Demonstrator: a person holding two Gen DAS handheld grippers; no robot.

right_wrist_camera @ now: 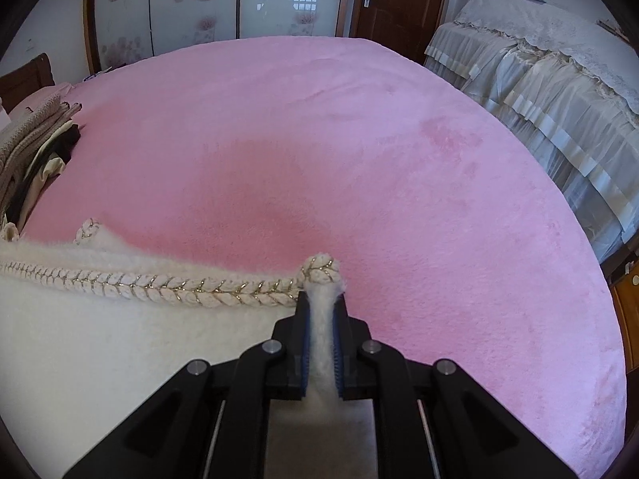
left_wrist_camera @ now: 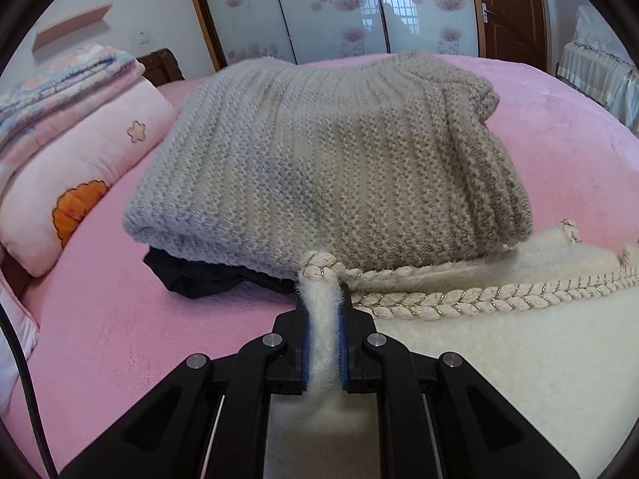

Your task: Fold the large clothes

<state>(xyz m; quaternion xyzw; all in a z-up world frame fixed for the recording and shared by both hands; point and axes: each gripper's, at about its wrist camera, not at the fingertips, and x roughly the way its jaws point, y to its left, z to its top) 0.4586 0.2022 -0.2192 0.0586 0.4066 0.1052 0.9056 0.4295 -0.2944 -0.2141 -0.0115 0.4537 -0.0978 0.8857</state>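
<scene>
A fluffy white garment with a braided cream and gold trim lies on the pink bed. My left gripper is shut on one corner of its trimmed edge, the white fabric pinched between the blue pads. In the right wrist view the same white garment spreads to the left, its braided trim running across. My right gripper is shut on the other corner of that edge, with the trim poking out past the fingertips.
A folded grey knit sweater sits on a dark garment just beyond the left gripper. Pink pillows and folded bedding lie at left. The pink bedspread stretches ahead of the right gripper; a covered piece of furniture stands at right.
</scene>
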